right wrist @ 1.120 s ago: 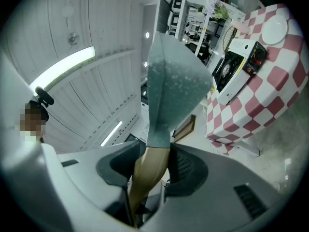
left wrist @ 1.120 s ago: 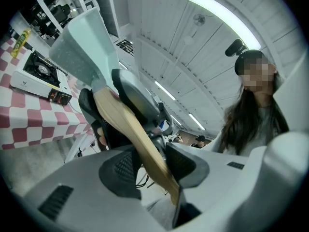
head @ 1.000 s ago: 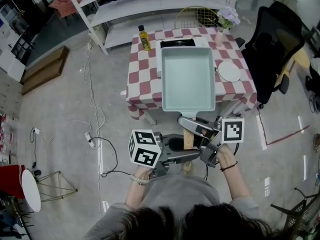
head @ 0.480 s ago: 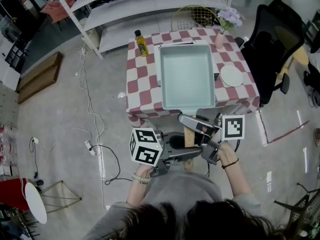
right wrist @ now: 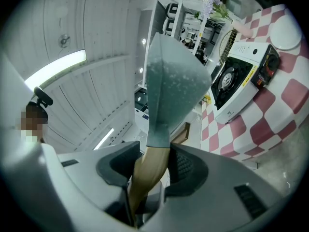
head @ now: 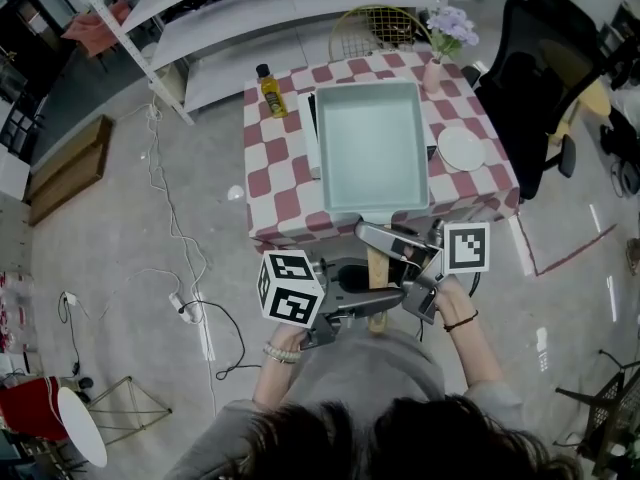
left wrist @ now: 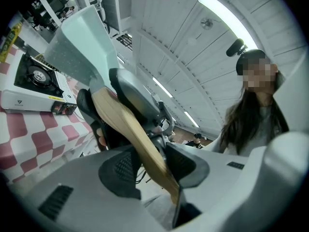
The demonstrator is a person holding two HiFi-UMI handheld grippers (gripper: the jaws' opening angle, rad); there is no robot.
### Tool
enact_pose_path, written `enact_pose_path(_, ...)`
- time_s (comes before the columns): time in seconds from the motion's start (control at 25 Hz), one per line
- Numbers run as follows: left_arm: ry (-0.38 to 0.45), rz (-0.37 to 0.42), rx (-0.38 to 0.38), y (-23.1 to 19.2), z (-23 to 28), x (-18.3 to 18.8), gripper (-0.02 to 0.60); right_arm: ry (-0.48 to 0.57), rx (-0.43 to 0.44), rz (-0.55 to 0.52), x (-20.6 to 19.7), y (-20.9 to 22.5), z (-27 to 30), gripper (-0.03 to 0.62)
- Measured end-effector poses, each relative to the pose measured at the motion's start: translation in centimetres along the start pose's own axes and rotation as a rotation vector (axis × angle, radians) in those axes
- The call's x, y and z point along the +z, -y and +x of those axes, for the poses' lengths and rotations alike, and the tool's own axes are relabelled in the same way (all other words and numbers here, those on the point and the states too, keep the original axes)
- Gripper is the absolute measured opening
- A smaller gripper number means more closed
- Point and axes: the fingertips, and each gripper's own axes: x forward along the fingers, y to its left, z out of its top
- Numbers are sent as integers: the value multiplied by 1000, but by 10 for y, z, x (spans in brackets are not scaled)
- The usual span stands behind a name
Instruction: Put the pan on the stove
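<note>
A pale green square pan [head: 372, 148] hangs level above the red-checked table [head: 280, 188], covering most of the white stove [head: 312, 138]. Its wooden handle [head: 377, 268] points back toward me. My left gripper [head: 385, 303] is shut on the handle's rear end, and my right gripper [head: 390, 243] is shut on it nearer the pan. In the left gripper view the handle [left wrist: 130, 134] runs between the jaws of the left gripper [left wrist: 149, 166], with the pan [left wrist: 82, 42] above the stove [left wrist: 34, 83]. The right gripper [right wrist: 152, 166] clamps the handle [right wrist: 149, 163] below the pan [right wrist: 174, 81]; the stove [right wrist: 241, 81] lies beyond.
On the table stand an oil bottle [head: 268, 90] at the left, a white plate [head: 461, 149] at the right and a flower vase [head: 447, 38] at the far right corner. A black chair [head: 545, 78] is right of the table. A cable [head: 180, 258] trails on the floor at the left.
Both grippers have carried the pan forward toward the table. The pan now hides more of the stove, and the table edge is nearer to the grippers.
</note>
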Motion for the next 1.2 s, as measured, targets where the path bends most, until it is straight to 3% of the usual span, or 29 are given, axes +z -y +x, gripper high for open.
enact_pose_path(0.6,3,-4,-4,-26,1,24,172,3,-2,10,31,18,7,179)
enact_pose_path(1.2,59,-34,49,-83,20,78,172,-70,23,47,95,55,13,179)
